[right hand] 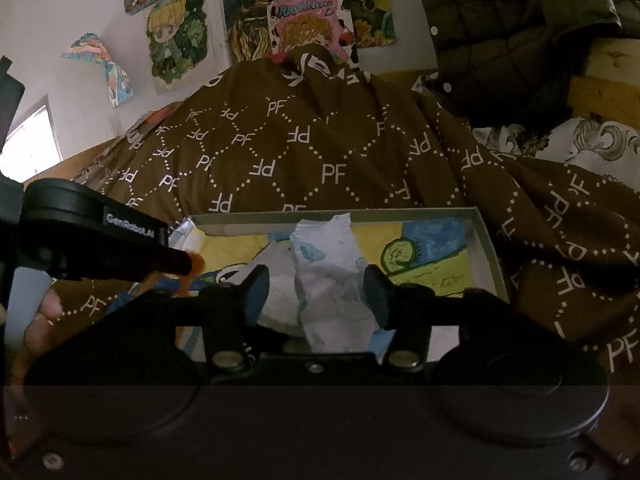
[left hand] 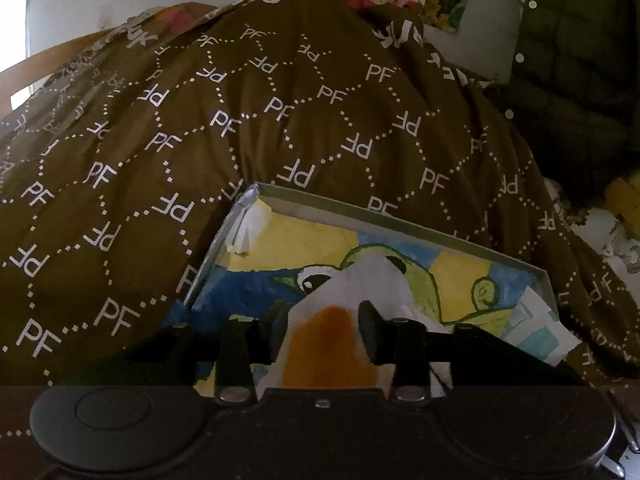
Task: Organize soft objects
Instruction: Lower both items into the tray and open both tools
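Note:
A shallow grey box (left hand: pixel 360 209) (right hand: pixel 400 211) lies on the bed, with a painted green, blue and yellow drawing (left hand: pixel 460 272) on its bottom. My left gripper (left hand: pixel 322 320) hangs over the box's near side. A white cloth with an orange patch (left hand: pixel 328 336) stands between its fingers, which look slack, so it is open. My right gripper (right hand: pixel 316 294) is open over the same box around a white cloth with a pale blue print (right hand: pixel 332 280), with a gap at its left pad. One of the left gripper's fingers (right hand: pixel 172 260) shows at the left.
A brown quilt printed with PF (left hand: pixel 240 120) (right hand: pixel 320 152) is heaped behind and around the box. A dark green padded jacket (left hand: pixel 580 80) (right hand: pixel 520 20) hangs at the right. Drawings (right hand: pixel 180 40) cover the wall. A person's hand (right hand: pixel 40 312) is at the left edge.

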{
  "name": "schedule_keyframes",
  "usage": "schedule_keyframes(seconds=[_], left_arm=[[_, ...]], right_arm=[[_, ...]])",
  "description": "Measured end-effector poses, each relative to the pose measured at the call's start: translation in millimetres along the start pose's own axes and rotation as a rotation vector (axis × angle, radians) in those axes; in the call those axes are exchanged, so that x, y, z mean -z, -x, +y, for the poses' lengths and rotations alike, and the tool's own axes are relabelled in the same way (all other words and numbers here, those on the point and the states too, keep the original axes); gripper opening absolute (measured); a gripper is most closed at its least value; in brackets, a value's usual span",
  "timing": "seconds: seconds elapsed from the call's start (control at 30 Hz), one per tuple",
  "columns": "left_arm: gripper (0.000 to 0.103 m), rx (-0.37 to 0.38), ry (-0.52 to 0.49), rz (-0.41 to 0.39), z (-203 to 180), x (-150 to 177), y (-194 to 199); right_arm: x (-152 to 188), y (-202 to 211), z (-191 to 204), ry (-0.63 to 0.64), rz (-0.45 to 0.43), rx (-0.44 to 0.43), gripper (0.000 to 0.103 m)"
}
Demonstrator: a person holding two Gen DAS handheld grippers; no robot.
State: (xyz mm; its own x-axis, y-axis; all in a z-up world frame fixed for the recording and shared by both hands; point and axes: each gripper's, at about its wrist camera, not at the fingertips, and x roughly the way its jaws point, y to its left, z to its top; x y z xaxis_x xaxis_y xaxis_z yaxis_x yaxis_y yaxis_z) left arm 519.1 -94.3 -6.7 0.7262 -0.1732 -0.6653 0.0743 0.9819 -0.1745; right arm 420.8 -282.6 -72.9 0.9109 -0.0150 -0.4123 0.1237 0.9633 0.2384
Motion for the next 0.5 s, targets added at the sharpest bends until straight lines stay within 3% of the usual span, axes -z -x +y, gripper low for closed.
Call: schedule_keyframes(seconds=[0.07,0.17,0.4,0.5], left_arm=[[0.054,0.003,0.005,-0.004,1,0,3],[0.060,0.015,0.012,-0.010,1,-2,10],[0.069,0.016,-0.010,-0.056,-2,-9,40],[0.075,0.011,-0.014,-0.082,-3,-11,54]], right_arm=[[0,3,-1,-0.009,-0.002,-0.001,0.050],[-1,7,-3,-0.019,-0.004,-0.001,0.061],[-11,23,-10,-0.042,-0.034,-0.004,0.067],[-19,34,-15,-0.061,-0.057,-0.007,0.077]])
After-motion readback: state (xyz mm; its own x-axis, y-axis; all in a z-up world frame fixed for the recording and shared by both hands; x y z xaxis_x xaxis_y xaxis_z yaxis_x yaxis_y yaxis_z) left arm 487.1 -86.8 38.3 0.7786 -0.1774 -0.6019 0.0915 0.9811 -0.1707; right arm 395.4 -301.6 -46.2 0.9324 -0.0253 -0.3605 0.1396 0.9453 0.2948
